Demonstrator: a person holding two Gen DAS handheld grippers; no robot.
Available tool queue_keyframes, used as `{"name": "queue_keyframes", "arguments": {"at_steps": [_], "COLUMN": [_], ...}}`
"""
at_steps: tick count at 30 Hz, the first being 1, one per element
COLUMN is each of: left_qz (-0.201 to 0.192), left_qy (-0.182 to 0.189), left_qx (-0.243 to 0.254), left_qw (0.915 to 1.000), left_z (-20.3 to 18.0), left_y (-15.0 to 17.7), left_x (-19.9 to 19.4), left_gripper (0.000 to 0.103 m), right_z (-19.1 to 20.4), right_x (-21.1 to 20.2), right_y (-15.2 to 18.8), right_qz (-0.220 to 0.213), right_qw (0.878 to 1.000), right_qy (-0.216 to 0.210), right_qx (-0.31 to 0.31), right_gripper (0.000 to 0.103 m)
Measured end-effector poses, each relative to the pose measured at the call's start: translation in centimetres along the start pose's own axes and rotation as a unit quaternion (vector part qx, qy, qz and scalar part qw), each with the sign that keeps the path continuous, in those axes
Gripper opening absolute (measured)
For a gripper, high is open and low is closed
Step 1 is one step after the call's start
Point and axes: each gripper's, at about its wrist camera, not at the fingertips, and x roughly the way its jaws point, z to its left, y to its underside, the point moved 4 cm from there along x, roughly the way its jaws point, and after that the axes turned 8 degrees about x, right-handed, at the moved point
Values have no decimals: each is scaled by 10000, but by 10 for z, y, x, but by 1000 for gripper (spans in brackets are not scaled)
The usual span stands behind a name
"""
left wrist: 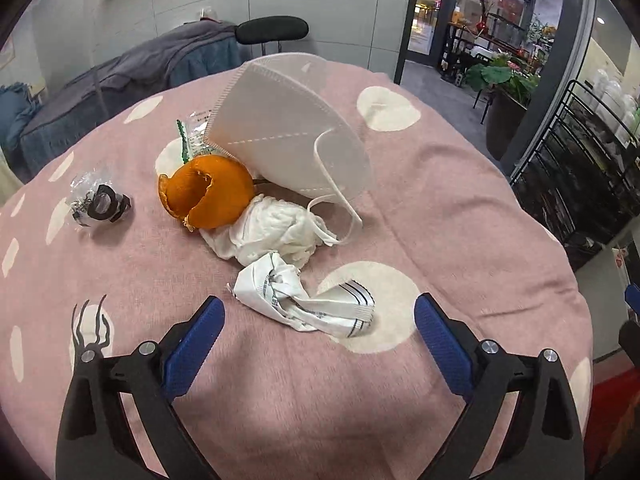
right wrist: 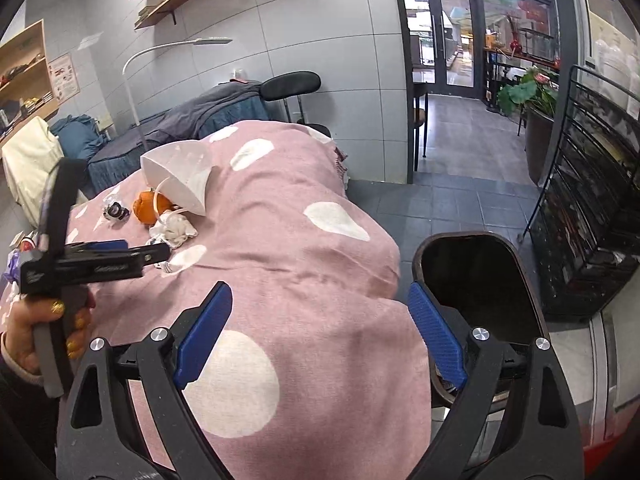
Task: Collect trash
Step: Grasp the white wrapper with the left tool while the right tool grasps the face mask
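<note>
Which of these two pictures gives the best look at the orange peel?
The left wrist view: the orange peel lies close and sharp, its torn rim visible, beside the white face mask. In the right wrist view it is small and far away.

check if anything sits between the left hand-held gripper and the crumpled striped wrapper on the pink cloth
Nothing visible does. The left hand-held gripper is open, with the crumpled striped wrapper just ahead of its fingertips on bare pink cloth. The white tissue wad and orange peel lie beyond it.

No legible txt anywhere; clear wrapper [left wrist: 199, 128] far ahead of left jaws has print, crumpled paper [left wrist: 304, 300] betw them too, both unreadable
</note>
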Motion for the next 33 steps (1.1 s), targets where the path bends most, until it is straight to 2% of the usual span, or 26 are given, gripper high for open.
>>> {"name": "queue_keyframes", "arguments": {"at_steps": [5, 7, 10, 12, 13, 16, 18, 23, 31, 33], "left_qz": [283, 364, 517, 609, 619, 553, 475, 279, -236, -351], "left_qy": [83, -51, -38, -41, 8, 130, 108, 346, 602, 645], "left_qx": [-207, -170, -263, -368, -451, -673, -748, -1024, -1150, -1171], "left_qw": [9994, 9992, 9983, 9975, 9971, 9961, 9960, 9938, 9913, 9904], "left_z": [3, 3, 6, 13, 16, 26, 33, 47, 57, 59], "left_y": [-10, -11, -10, -6, -4, 3, 6, 18, 30, 32], "left_x": [18, 22, 26, 26, 25, 14, 6, -11, -44, -53], "left_gripper": [88, 88, 80, 69, 67, 50, 28, 23, 19, 19], "right_z": [8, 11, 21, 29, 33, 47, 57, 82, 128, 141], "right_x": [4, 6, 9, 11, 12, 18, 24, 45, 90, 103], "right_y": [0, 1, -4, -8, -11, -20, -25, -29, -35, -40], "right_qz": [46, 84, 125, 152, 165, 170, 178, 413, 894, 999], "right_qw": [10000, 9999, 9996, 9992, 9990, 9981, 9973, 9938, 9842, 9812], "right_qy": [-26, -45, -117, -218, -274, -392, -450, -726, -913, -956], "right_qx": [-80, -124, -228, -286, -315, -441, -560, -733, -1229, -1345], "right_gripper": [88, 88, 88, 88, 88, 88, 88, 87, 60, 56]}}
